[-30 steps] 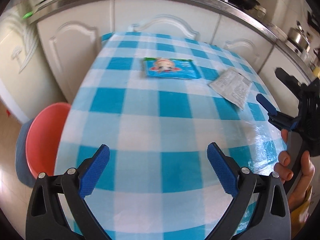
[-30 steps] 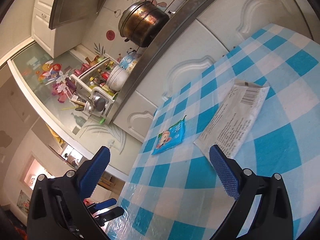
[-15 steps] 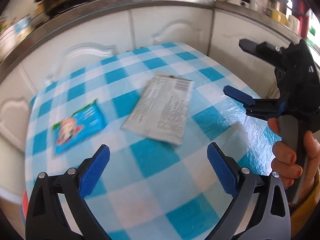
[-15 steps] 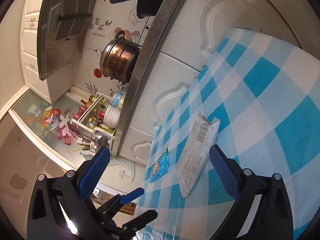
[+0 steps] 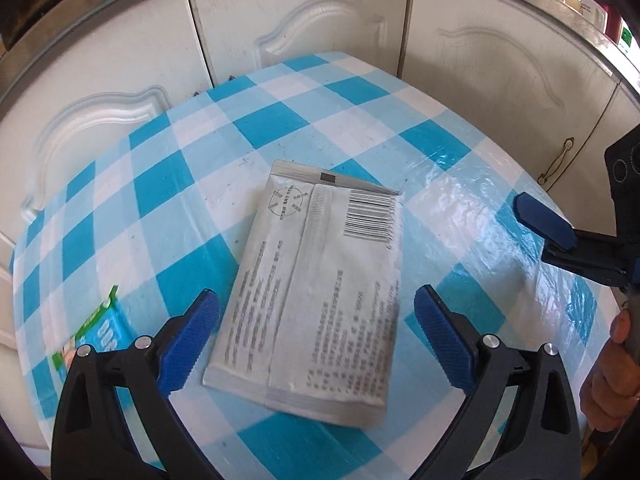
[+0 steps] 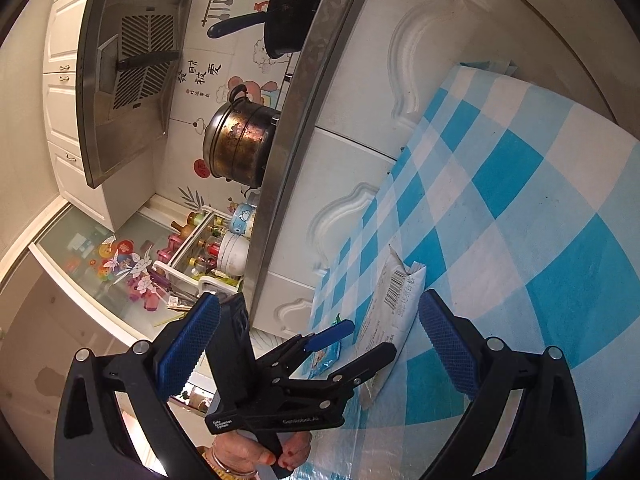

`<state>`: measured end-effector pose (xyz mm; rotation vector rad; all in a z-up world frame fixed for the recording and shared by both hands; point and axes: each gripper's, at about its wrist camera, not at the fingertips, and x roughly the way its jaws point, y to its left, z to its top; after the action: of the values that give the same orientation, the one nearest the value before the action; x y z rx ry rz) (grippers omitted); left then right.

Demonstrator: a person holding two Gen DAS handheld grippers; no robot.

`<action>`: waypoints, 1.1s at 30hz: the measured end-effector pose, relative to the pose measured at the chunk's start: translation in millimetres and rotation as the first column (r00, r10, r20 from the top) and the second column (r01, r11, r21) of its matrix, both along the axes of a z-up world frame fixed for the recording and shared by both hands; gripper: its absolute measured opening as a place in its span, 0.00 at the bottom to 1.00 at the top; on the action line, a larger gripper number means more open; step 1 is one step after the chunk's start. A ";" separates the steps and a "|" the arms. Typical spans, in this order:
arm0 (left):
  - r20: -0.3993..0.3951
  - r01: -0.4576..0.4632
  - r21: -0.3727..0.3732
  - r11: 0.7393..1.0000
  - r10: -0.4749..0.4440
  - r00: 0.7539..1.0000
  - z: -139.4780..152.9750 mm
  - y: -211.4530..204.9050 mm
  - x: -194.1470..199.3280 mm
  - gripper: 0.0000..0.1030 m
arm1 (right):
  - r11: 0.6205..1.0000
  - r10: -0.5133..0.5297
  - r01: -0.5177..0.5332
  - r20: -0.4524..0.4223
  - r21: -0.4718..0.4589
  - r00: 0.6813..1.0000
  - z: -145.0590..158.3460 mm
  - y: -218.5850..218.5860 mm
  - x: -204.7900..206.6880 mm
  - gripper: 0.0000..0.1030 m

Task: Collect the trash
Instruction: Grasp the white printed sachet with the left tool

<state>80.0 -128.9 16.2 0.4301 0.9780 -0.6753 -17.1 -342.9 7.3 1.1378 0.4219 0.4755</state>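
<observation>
A silver-grey foil packet (image 5: 316, 292) with a barcode lies flat on the blue-and-white checked tablecloth (image 5: 224, 128). My left gripper (image 5: 316, 334) is open just above it, its blue pads on either side of the packet's near half without touching it. A small blue snack wrapper (image 5: 100, 332) lies at the left, partly behind the left finger. My right gripper (image 6: 320, 340) is open and empty, held above the table's edge. It shows in the left wrist view as a blue-tipped finger (image 5: 544, 222) at the far right. The right wrist view shows the packet (image 6: 394, 300) beyond the left gripper's body.
White kitchen cabinets (image 5: 300, 20) under a steel counter edge stand close behind the table. A large brass pot (image 6: 240, 144) and a black pan (image 6: 292, 28) sit on the counter. A hand (image 5: 612, 384) holds the right gripper at the table's right edge.
My left gripper has swung from the middle of the table to the right and come down over the silver packet. The blue wrapper has slid to the left edge of view. Both grippers stayed open.
</observation>
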 end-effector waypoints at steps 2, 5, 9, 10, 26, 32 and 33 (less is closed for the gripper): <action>-0.028 0.005 0.007 1.000 -0.005 1.000 -5.1 -2.4 7.3 0.95 | 1.000 0.003 -0.003 -0.001 -0.001 1.000 -0.6 -0.3 1.1 0.95; -0.045 0.017 0.030 0.999 -0.016 0.999 -12.4 -8.1 13.1 0.95 | 1.000 0.015 -0.015 0.003 0.006 1.000 -0.7 0.2 1.5 0.95; -0.028 0.026 0.025 0.999 -0.025 0.999 -14.2 -12.7 13.9 0.95 | 1.000 0.018 -0.018 0.006 -0.001 1.000 0.3 0.5 1.0 0.95; -0.027 0.027 0.020 0.999 -0.026 0.999 -14.2 -13.0 13.8 0.95 | 1.000 0.020 -0.020 0.005 0.000 1.000 -0.1 0.7 1.1 0.95; -0.002 -0.055 -0.036 0.998 0.055 0.998 -8.2 -6.6 -0.1 0.74 | 0.999 0.031 -0.032 -0.020 -0.016 0.999 -4.1 4.0 4.5 0.95; -0.018 -0.140 -0.119 0.983 0.139 0.990 0.1 20.7 -10.8 0.72 | 0.998 0.044 -0.046 -0.035 -0.039 0.998 -5.5 8.8 6.4 0.95; -0.017 -0.153 -0.132 0.979 0.152 0.988 2.2 26.0 -13.3 0.72 | 0.998 0.047 -0.048 -0.039 -0.044 0.998 -5.8 9.9 7.1 0.95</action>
<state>66.8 -102.9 18.4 0.2328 0.9560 -0.5996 -10.0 -333.0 1.5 1.0968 0.4915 0.4841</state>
